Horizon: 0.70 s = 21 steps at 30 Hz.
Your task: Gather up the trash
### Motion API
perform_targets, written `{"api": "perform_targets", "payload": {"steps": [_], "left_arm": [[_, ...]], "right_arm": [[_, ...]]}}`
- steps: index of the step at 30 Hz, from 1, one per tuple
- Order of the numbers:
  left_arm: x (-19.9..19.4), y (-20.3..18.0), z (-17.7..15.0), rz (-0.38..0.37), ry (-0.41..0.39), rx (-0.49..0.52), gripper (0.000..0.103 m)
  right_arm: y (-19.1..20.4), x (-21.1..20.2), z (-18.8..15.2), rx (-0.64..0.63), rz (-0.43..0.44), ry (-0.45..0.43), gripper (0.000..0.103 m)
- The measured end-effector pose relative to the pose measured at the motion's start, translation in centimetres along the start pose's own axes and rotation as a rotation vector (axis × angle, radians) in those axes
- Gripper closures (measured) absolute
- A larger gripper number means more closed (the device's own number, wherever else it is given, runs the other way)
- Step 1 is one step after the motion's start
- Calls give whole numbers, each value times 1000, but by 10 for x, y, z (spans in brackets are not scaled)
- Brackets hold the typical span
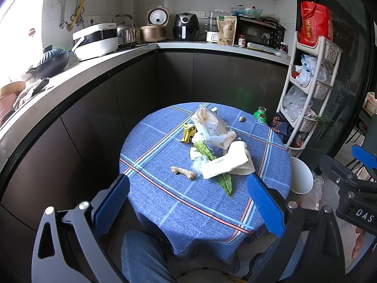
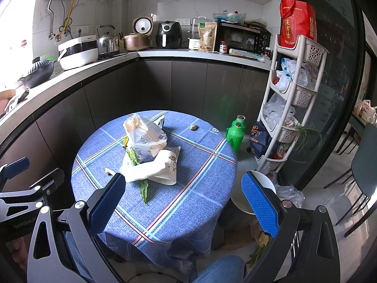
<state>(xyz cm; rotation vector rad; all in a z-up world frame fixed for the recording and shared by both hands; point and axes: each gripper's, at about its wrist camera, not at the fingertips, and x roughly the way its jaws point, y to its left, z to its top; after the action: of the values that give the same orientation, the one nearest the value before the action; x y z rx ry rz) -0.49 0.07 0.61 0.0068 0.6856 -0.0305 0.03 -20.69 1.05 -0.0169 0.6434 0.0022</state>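
Note:
Trash lies in the middle of a round table with a blue plaid cloth (image 1: 165, 202) (image 2: 188, 184): a crumpled plastic bread bag (image 1: 213, 128) (image 2: 145, 134), a yellow wrapper (image 1: 188, 134), a white paper bag (image 1: 232, 162) (image 2: 162, 167), a green leaf (image 1: 225, 182) (image 2: 143, 188), and a bone (image 1: 183, 172) (image 2: 108, 171). My left gripper (image 1: 188, 193) hangs open above the table's near side, empty. My right gripper (image 2: 186, 193) is open and empty too, over the table's near right part. A white bin (image 1: 300, 176) (image 2: 266, 181) stands on the floor to the table's right.
A small nut-like object (image 1: 241, 118) (image 2: 193, 127) sits at the table's far edge. A green thermos (image 2: 234, 133), a dark bag and a white basket rack (image 2: 292, 99) stand at the right. A countertop with appliances wraps the back and left. A person's jeans-clad legs (image 1: 141, 257) are below.

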Motion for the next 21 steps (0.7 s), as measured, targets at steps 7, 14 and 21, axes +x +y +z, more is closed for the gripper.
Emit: {"api": "perform_targets", "payload": {"steps": [7, 14, 21], "left_arm": [[1, -3, 0, -2, 1, -1, 4], [1, -4, 0, -3, 4, -2, 4], [11, -4, 1, -8, 28, -6, 4]], "right_arm": [[-1, 4, 2, -2, 1, 5, 9], [-2, 9, 1, -2, 1, 9, 9], [2, 26, 1, -7, 6, 32, 9]]}}
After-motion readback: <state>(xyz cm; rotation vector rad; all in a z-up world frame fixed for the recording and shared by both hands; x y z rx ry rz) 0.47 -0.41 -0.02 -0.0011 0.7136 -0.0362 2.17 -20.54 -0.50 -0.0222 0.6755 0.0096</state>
